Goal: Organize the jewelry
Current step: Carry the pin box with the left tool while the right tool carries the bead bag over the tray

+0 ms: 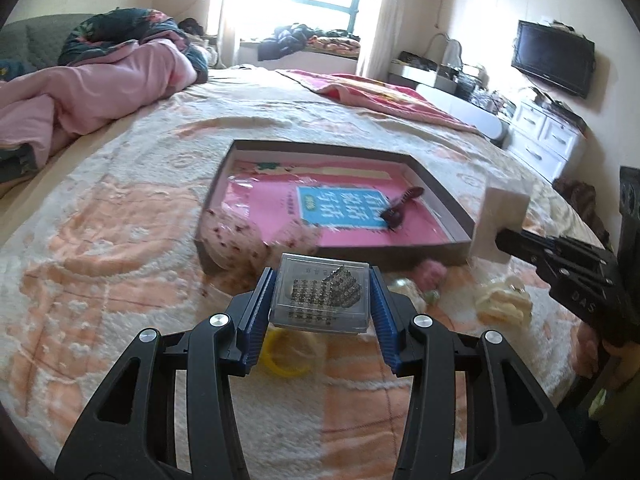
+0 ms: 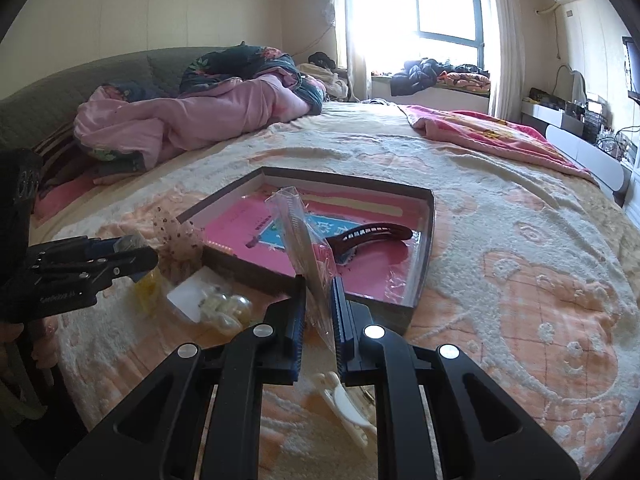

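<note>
Left tool [image 1: 320, 300] was clamped on a clear plastic case [image 1: 320, 296] with a rhinestone piece [image 1: 326, 290] inside, blue pads pressing its two sides, case lifted clear of the bed [image 1: 120, 240] just in front of the shallow brown box [image 1: 440, 196]. Right tool [image 2: 318, 304] was nearly closed, pinching a flat clear packet [image 2: 304, 240] on edge, packet tilted up over the box's near rim.

Inside the box: pink booklet [image 1: 280, 208] with a blue label, dark hair clip [image 2: 376, 234] lying on it, speckled sheer fabric [image 1: 236, 244] spilling over the near-left corner.

On the bed in front of the box: yellow ring [image 1: 286, 354], cream pearl-like pieces [image 2: 226, 308] on a white card, white clip [image 2: 344, 404] directly under the right tool.

Beyond the box: pink quilt [image 1: 100, 84] bunched at the bed's far-left end, pink blanket [image 1: 384, 100] at far right.
</note>
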The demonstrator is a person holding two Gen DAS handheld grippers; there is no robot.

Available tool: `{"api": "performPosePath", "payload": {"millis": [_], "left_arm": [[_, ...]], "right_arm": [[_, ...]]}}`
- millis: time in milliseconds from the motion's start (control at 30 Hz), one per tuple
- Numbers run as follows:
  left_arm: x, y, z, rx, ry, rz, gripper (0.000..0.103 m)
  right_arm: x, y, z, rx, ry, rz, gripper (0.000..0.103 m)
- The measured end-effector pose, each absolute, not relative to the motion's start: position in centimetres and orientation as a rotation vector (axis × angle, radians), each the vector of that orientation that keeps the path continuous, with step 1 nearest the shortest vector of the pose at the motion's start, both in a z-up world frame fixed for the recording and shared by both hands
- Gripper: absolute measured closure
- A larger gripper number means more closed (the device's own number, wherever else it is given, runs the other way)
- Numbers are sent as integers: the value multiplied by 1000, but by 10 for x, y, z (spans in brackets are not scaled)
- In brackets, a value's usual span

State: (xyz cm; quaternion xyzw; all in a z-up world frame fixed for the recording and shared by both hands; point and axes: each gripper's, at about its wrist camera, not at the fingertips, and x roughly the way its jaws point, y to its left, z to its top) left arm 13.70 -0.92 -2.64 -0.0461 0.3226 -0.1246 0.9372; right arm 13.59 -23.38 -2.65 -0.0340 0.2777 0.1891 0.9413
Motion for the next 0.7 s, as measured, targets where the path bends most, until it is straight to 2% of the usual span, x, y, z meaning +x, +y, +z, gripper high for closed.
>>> {"api": "performPosePath", "payload": {"millis": [700], "left_arm": [[199, 5, -1, -81, 623, -188, 65]], "right_arm": [[178, -236, -11, -26, 549, 317, 91]]}}
